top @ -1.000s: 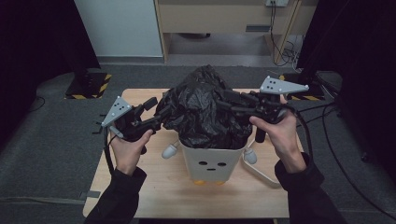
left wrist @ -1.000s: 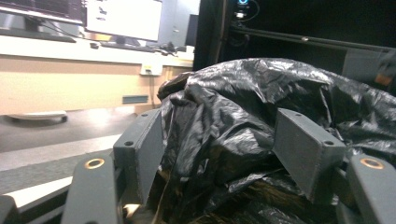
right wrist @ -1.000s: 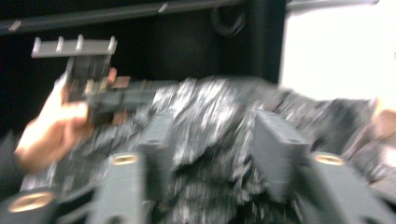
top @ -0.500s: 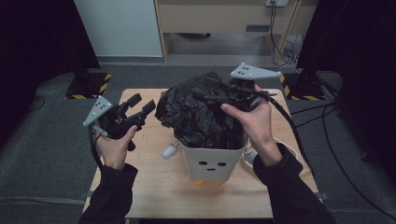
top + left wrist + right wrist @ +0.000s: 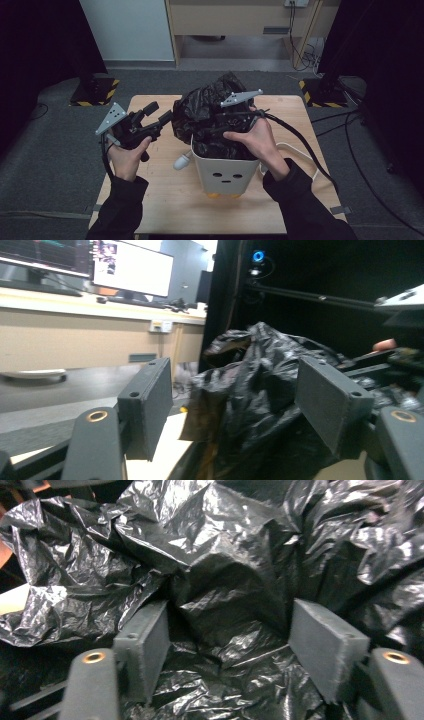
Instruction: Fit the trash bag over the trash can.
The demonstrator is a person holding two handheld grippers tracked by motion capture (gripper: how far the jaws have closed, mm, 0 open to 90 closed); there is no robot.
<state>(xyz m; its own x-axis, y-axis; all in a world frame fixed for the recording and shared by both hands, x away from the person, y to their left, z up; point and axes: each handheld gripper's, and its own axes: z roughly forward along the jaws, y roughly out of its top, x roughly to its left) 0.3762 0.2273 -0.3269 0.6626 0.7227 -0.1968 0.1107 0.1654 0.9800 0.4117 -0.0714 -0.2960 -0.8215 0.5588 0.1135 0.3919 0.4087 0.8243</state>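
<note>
A crumpled black plastic bag [image 5: 200, 112] is heaped in and over a white bin [image 5: 225, 175] with a face drawn on its front. My right gripper [image 5: 220, 127] lies on top of the heap and points left into it. In the right gripper view its jaws [image 5: 230, 640] have just been opening; a ridge of bag film [image 5: 235, 595] rises between the pads without being pressed. My left gripper [image 5: 159, 115] hovers open just left of the bag, with nothing in it. In the left gripper view the bag [image 5: 260, 390] sits beyond the spread jaws [image 5: 240, 395].
The bin stands on a small wooden table [image 5: 165, 200]. A white rounded piece [image 5: 182, 161] lies at the bin's left foot and a white cord [image 5: 300, 150] loops on its right. The right gripper's black cable [image 5: 320, 165] trails over the right edge. Dark floor surrounds the table.
The right gripper has moved from the bin's right side leftward and down onto the bag. The bag is more bunched over the bin. The left hand has hardly moved.
</note>
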